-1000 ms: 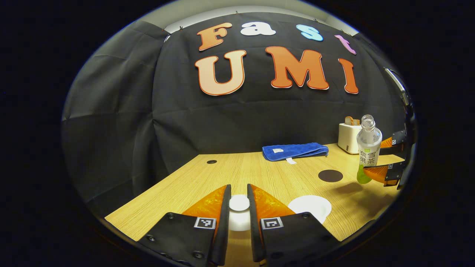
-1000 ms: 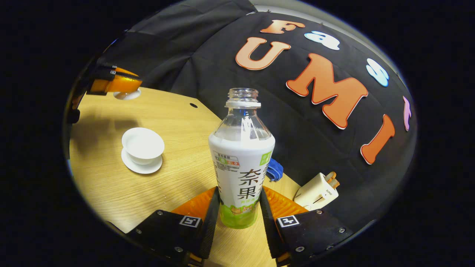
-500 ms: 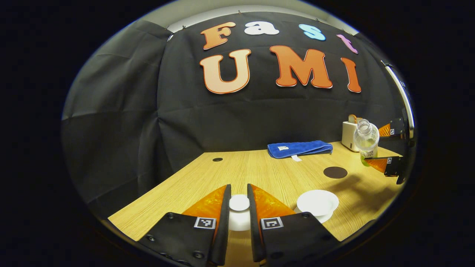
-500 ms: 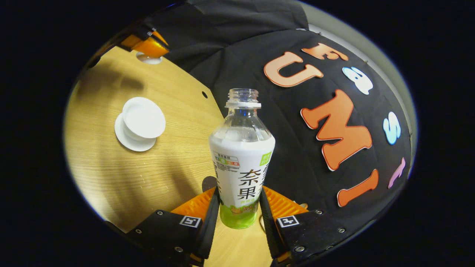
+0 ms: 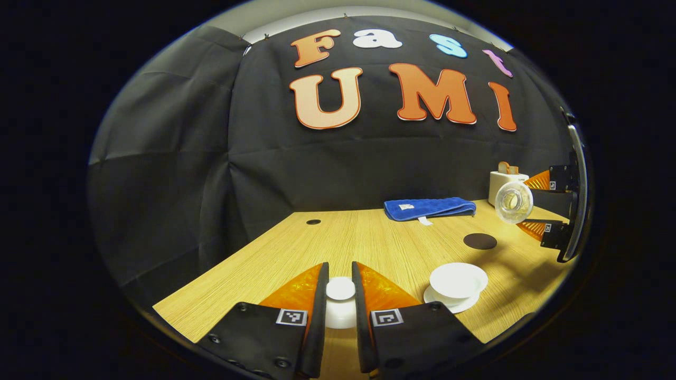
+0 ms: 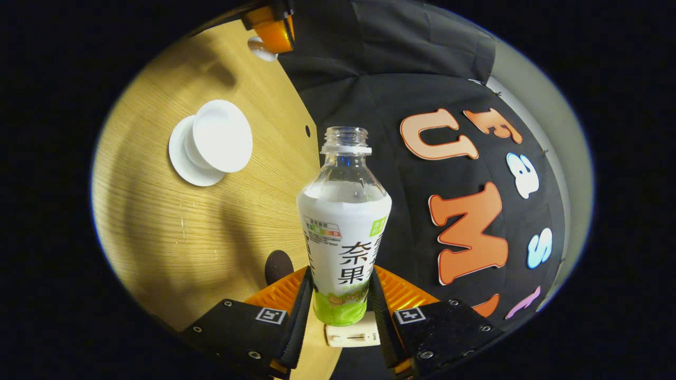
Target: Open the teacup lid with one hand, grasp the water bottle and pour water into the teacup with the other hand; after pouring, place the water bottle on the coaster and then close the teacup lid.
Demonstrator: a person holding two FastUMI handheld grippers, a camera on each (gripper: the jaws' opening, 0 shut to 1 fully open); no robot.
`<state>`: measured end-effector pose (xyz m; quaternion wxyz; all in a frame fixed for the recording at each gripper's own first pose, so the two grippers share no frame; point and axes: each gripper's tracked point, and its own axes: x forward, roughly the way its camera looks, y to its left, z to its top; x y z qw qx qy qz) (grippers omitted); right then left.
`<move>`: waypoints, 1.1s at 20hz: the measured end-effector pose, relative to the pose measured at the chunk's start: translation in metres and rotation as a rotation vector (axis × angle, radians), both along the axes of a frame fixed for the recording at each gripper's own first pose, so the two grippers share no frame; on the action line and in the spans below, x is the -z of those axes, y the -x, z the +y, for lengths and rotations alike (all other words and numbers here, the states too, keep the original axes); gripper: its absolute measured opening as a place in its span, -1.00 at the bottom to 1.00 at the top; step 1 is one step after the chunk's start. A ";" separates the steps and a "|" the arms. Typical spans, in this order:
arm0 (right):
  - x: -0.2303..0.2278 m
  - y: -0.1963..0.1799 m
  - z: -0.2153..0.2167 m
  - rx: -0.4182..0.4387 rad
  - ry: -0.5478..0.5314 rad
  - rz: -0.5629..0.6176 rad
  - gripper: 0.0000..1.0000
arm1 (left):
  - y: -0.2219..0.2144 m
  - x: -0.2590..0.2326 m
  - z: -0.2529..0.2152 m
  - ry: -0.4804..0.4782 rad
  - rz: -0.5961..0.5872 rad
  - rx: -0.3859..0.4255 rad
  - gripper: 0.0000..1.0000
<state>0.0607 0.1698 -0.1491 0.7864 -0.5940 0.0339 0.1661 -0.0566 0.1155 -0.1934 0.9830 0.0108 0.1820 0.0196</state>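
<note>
In the left gripper view, the teacup lid [image 5: 340,288] is held clamped by its knob in the left hand-held gripper [image 5: 340,295], beside the uncovered teacup [image 5: 457,281].

In the right gripper view, the water bottle [image 6: 344,227] is gripped by the right hand-held gripper [image 6: 341,303] and tipped; no stream can be made out. Pouring, setting it on the coaster [image 6: 278,266] and re-lidding remain.

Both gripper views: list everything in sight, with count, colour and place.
Round ceramic teacup lid: 1, white, between left gripper's fingers.
Open ceramic teacup: 1, white, on white saucer.
Clear plastic water bottle: 1, white-green label, uncapped, tipped, in right gripper.
Round coaster: 1, dark brown, on table.
Folded cloth: 1, blue, table's far edge.
Boxy appliance: 1, cream, behind bottle.
Wooden table: 1, light.
Left gripper: 1.
Right gripper: 1.
</note>
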 end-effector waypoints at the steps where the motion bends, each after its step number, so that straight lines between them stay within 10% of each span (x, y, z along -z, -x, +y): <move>1: -0.001 -0.001 0.003 -0.011 0.022 -0.016 0.14 | -0.001 -0.001 0.002 0.003 0.001 -0.002 -0.41; 22: -0.016 -0.014 0.016 -0.175 0.318 -0.220 0.19 | 0.010 0.010 0.022 0.004 0.017 -0.011 -0.40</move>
